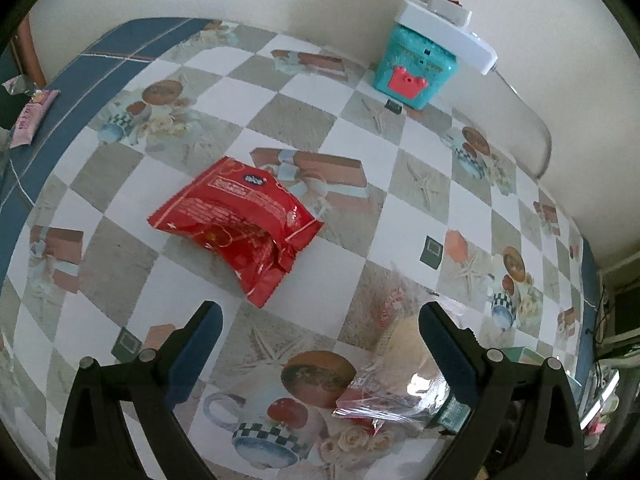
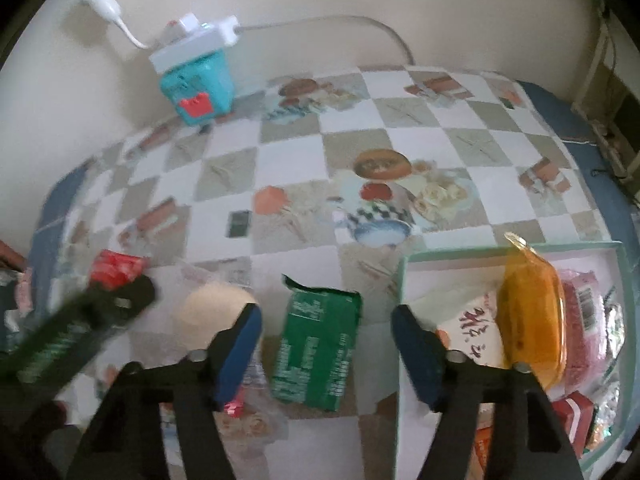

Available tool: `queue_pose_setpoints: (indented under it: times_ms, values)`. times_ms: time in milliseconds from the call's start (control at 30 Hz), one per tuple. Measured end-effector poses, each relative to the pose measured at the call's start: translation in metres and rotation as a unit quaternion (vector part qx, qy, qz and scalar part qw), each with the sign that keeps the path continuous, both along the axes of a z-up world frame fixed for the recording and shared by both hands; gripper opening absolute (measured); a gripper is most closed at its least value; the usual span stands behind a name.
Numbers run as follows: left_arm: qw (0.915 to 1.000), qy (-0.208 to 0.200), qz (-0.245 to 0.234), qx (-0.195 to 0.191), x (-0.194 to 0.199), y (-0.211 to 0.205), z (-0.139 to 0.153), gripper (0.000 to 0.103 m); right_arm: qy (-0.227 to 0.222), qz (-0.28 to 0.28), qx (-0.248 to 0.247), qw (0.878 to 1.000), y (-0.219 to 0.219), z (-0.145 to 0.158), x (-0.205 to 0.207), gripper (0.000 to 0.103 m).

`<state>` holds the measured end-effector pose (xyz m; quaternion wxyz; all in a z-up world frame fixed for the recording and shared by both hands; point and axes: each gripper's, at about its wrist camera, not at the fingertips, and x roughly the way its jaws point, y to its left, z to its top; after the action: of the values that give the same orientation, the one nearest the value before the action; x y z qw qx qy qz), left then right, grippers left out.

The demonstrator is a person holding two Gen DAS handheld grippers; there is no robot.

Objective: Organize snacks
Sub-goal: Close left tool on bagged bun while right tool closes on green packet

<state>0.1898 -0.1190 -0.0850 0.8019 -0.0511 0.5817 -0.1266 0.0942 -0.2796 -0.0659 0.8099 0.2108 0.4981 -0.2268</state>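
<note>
Right gripper (image 2: 326, 322) first: its jaws stand apart, angled down over the green packet (image 2: 318, 340), which lies flat on the surface (image 2: 296, 144) squarely between the two blue pads with a clear gap on each side, so nothing is gripped. Just left of the left pad sits a round pale snack in clear wrap (image 2: 214, 310), partly hidden behind that finger. To the right, touching nothing of the gripper, is the pale green box (image 2: 402, 280), already carrying an orange see-through pack (image 2: 532, 316), a white packet with red lettering (image 2: 472, 328), a pink packet (image 2: 586, 312) and a red pack lower down. Far left in this view, a blurred black-and-green bar crosses the corner, with something red just behind it.

Over to the left gripper (image 1: 320, 320): jaws wide apart and empty, hanging above the chequered tablecloth. A clear wrapper with a pale round snack (image 1: 404, 344) lies by the right pad, low in the view. Beyond the fingertips, well clear of them, the red snack bag (image 1: 236, 224) lies crumpled on the cloth. Further back, against the wall, a teal toy box (image 1: 414, 68) carries a white power strip (image 1: 444, 32) on top. A pink packet (image 1: 30, 118) rests at the far left edge.
</note>
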Motion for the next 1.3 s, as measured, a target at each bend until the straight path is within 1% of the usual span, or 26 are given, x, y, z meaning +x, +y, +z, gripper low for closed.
queue_pose_setpoints:
  times_ms: [67,167,267,367,400,567,667,833,900,933,1067,1167,1300]
  values:
    - [1.0000,0.004,-0.004,0.000,-0.001,-0.002,-0.001,0.099,0.002,0.000,0.001,1.000,0.000,-0.001,0.000,0.064]
    - [0.9998,0.008,-0.014,-0.009,-0.002,-0.006,0.000,0.099,0.012,-0.003,0.021,1.000,-0.001,-0.011,0.001,0.057]
    - [0.9996,0.005,-0.025,-0.012,-0.005,-0.011,0.004,0.099,0.025,-0.004,0.036,0.999,-0.001,-0.023,0.003,0.056]
    - [0.9991,0.003,-0.039,-0.012,-0.008,-0.017,0.006,0.098,0.036,-0.008,0.048,0.998,-0.003,-0.034,0.003,0.052]
    - [0.9989,0.003,-0.044,-0.013,-0.009,-0.020,0.006,0.098,0.036,-0.011,0.052,0.998,-0.004,-0.036,0.002,0.049]
    - [0.9970,0.016,-0.068,-0.032,-0.014,-0.032,0.003,0.098,0.031,-0.013,0.055,0.998,-0.008,-0.035,-0.001,0.045]
    - [0.9950,0.036,-0.079,-0.050,-0.017,-0.042,-0.003,0.098,0.031,-0.010,0.055,0.998,-0.008,-0.035,-0.001,0.045]
    - [0.9942,0.050,-0.087,-0.039,-0.020,-0.052,-0.012,0.091,0.029,-0.009,0.061,0.998,-0.010,-0.034,-0.003,0.045]
    - [0.9939,0.056,-0.089,-0.033,-0.021,-0.054,-0.016,0.079,0.033,-0.008,0.058,0.998,-0.010,-0.035,-0.003,0.045]
    - [0.9940,0.060,-0.086,-0.032,-0.021,-0.053,-0.017,0.077,0.034,-0.006,0.056,0.998,-0.009,-0.035,-0.003,0.045]
    - [0.9941,0.068,-0.078,-0.034,-0.017,-0.044,-0.020,0.073,0.034,-0.009,0.060,0.998,-0.009,-0.036,-0.002,0.045]
    - [0.9950,0.064,-0.071,-0.027,-0.015,-0.038,-0.018,0.065,0.033,-0.010,0.061,0.998,-0.010,-0.037,-0.002,0.045]
    - [0.9960,0.065,-0.056,-0.026,-0.009,-0.026,-0.019,0.064,0.036,-0.009,0.057,0.998,-0.009,-0.036,-0.001,0.045]
